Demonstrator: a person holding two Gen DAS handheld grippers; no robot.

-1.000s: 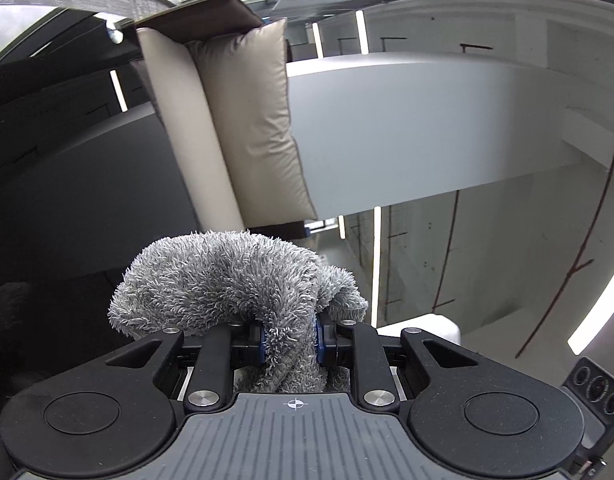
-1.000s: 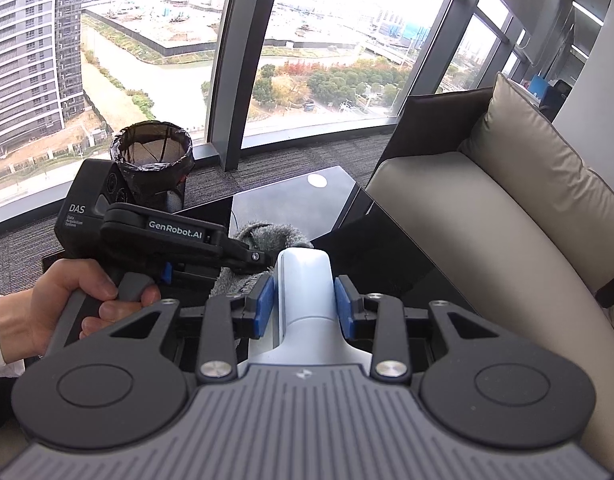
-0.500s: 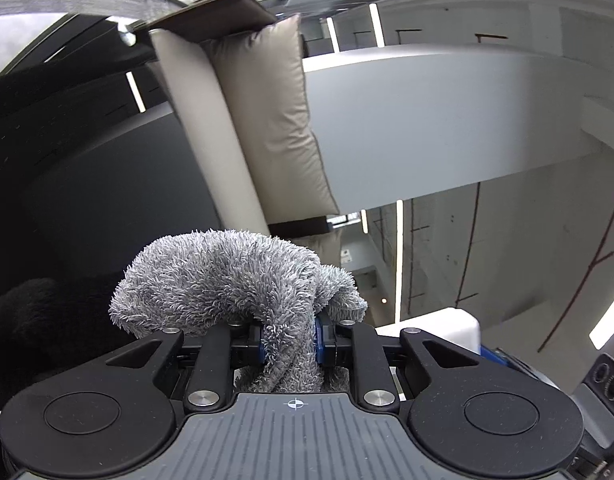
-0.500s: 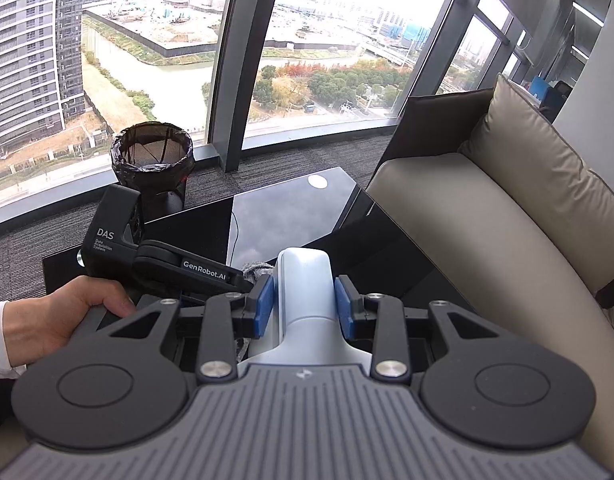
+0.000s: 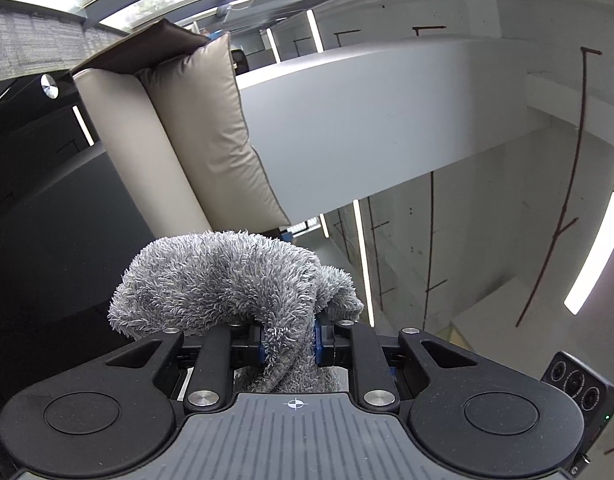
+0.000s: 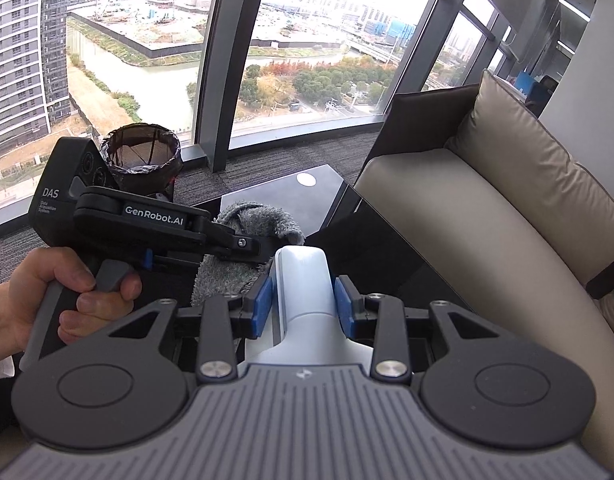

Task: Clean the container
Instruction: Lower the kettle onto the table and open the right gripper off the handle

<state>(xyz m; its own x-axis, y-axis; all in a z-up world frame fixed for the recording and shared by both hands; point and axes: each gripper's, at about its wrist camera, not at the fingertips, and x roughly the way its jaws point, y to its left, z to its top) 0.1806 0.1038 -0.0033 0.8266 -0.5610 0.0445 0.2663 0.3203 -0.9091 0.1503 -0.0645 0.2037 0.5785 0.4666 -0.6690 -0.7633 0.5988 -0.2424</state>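
Your left gripper (image 6: 263, 250) has swung back up beside the white container since half a second ago, when it sat lower and nearer your hand; the grey cloth (image 6: 243, 252) it carries now shows against the container's left side.

Nearest in the right wrist view, your right gripper (image 6: 303, 304) has its 2 blue-padded jaws closed on the white container (image 6: 303, 280), which points forward over the black table (image 6: 387, 256). Just to its left, your left hand (image 6: 47, 292) squeezes the trigger of the left gripper, whose jaws reach in beside the top of the container with the cloth touching it. Whether the cloth is pressed hard against it, you cannot tell.

From the left wrist view, your left gripper (image 5: 287, 338) has its jaws clamped on the fluffy grey cloth (image 5: 227, 280), which bunches up over both fingers.

Farther off, a black-lined bin (image 6: 145, 160) stands on the carpet beyond the table's far left corner. A beige sofa (image 6: 487, 208) runs along the table's right edge, with a cushion (image 6: 547, 160) against its back.
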